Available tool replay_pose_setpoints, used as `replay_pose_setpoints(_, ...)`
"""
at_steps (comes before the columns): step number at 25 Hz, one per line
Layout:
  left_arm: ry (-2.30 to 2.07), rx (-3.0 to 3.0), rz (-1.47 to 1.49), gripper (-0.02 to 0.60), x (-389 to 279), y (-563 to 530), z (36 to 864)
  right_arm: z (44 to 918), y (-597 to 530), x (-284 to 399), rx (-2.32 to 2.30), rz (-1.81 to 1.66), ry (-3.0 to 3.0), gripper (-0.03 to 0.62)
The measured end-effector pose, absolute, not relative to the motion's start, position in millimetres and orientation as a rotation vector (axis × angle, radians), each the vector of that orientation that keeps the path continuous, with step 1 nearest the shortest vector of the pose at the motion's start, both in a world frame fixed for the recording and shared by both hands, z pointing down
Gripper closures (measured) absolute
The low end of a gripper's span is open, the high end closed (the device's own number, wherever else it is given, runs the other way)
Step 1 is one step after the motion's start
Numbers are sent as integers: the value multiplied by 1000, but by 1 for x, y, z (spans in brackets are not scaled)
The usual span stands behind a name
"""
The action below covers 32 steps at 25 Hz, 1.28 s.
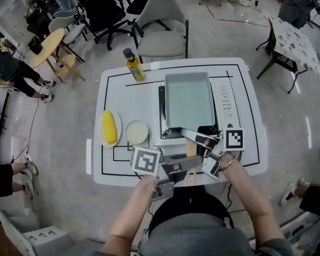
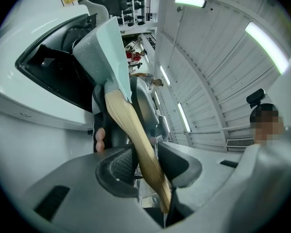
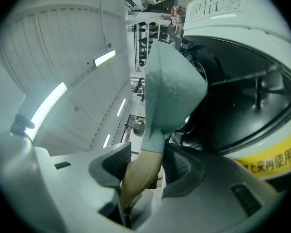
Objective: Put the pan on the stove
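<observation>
While both pairs of jaws press narrowly on it, we see the left gripper (image 2: 146,162) and the right gripper (image 3: 148,165) clamped on the wooden handle (image 2: 121,115) of one pan (image 1: 188,97). Its long axis runs away from us, handle nearest, over one stove (image 1: 224,97). Beside it: one bottle (image 1: 133,67), one corn cob (image 1: 110,127), one bowl (image 1: 137,132).

Left gripper (image 1: 192,163), right gripper (image 1: 190,137), level, gripping pan handle (image 2: 134,136)

Glossy grey floor (image 1: 58,159) surrounds the white table (image 1: 111,167), a grey chair (image 1: 161,41) standing behind it.
</observation>
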<state>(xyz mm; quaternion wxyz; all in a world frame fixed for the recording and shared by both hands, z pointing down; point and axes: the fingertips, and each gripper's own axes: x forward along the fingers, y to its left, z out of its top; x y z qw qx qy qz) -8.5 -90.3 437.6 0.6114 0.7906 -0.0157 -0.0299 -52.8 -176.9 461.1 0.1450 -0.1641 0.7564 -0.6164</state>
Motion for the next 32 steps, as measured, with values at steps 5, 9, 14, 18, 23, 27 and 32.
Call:
replay_pose_setpoints(5, -34, 1815, -82, 453, -6, -92, 437, 464, -177, -50, -457, -1813, 2149, 407)
replay_pose_setpoints(9, -52, 1807, -78, 453, -3, -93, 436, 464, -178, -49, -437, -1837, 2144, 410)
replay_pose_setpoints(14, -75, 1772, -85, 453, -3, -94, 437, 465, -179, -48, -430, -1866, 2118, 410)
replay_pose_setpoints(18, -90, 1731, -100, 453, -1, -94, 436, 465, -180, -47, -419, -1877, 2105, 410)
replay_pose_setpoints(23, -90, 1733, -111, 453, 1, -95, 435, 466, -180, -46, -415, -1889, 2097, 410)
replay_pose_setpoints(27, -92, 1726, -114, 453, 2, -94, 434, 466, -179, -46, -413, -1891, 2104, 410)
replay_pose_setpoints(32, -101, 1724, -114, 453, 3, -95, 434, 465, -180, -45, -409, -1900, 2095, 410)
